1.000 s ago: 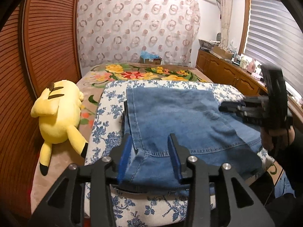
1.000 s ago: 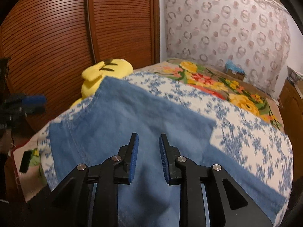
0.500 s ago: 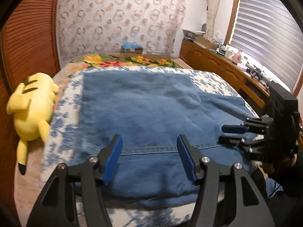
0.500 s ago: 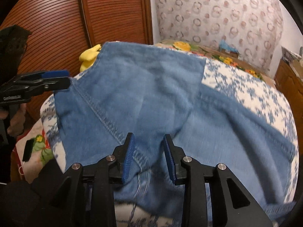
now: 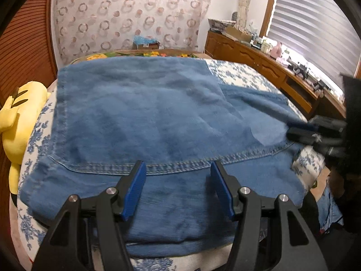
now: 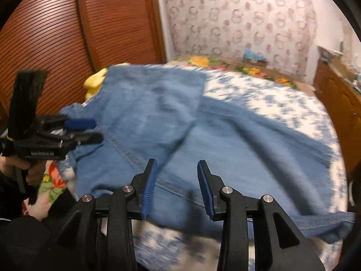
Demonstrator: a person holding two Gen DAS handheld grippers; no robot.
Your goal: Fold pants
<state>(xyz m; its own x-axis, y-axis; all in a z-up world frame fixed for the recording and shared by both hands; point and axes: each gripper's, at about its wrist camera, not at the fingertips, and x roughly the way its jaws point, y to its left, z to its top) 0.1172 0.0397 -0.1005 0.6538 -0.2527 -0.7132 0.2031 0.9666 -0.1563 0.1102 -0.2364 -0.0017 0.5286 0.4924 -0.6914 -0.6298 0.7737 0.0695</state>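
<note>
Home bedroom: a bed under a blue-floral cover, a yellow plush toy at its edge, slatted wooden wardrobe doors, ring-patterned curtain, a window blind above a cluttered wooden dresser.

pants blue denim | bedspread white, blue floral | plush toy yellow

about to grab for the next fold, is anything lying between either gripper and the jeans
Nothing visible does. The left gripper and the right gripper both stand open directly over bare denim of the jeans. The yellow plush toy lies off to the side, beyond the jeans' edge.
</note>
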